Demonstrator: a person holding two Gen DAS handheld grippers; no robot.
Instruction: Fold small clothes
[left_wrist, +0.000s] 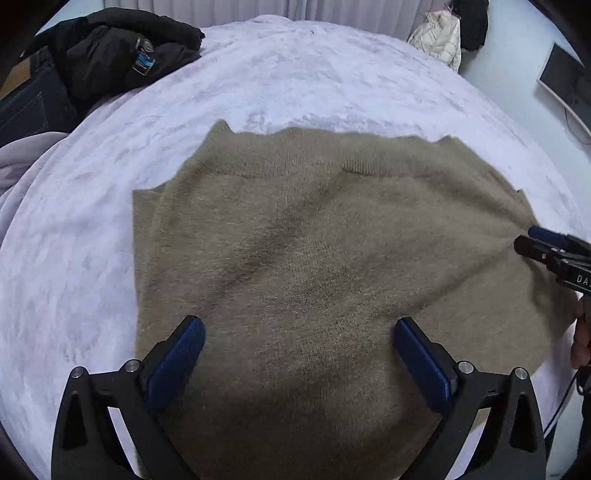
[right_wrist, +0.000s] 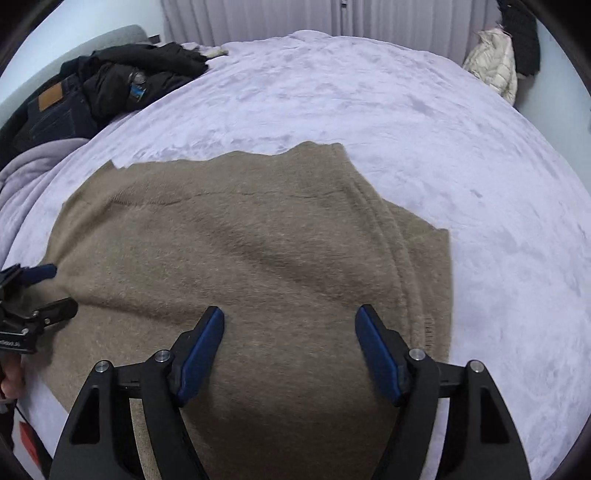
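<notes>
A fuzzy olive-brown knit garment (left_wrist: 314, 240) lies spread flat on the lilac bed cover (left_wrist: 295, 81); it also fills the middle of the right wrist view (right_wrist: 240, 251). Its sides look folded inward, with a doubled edge at the left (left_wrist: 147, 229) and at the right (right_wrist: 417, 258). My left gripper (left_wrist: 299, 332) hovers open and empty over the garment's near part. My right gripper (right_wrist: 290, 319) is open and empty over the near right part. Each gripper shows at the edge of the other's view, the right one (left_wrist: 546, 247) and the left one (right_wrist: 40, 295).
A pile of dark clothes, black jacket (left_wrist: 110, 51) and jeans (left_wrist: 29, 107), sits at the bed's far left. A grey-lilac garment (right_wrist: 26, 166) lies at the left edge. A cream puffer jacket (left_wrist: 439, 37) hangs at the far right by the wall.
</notes>
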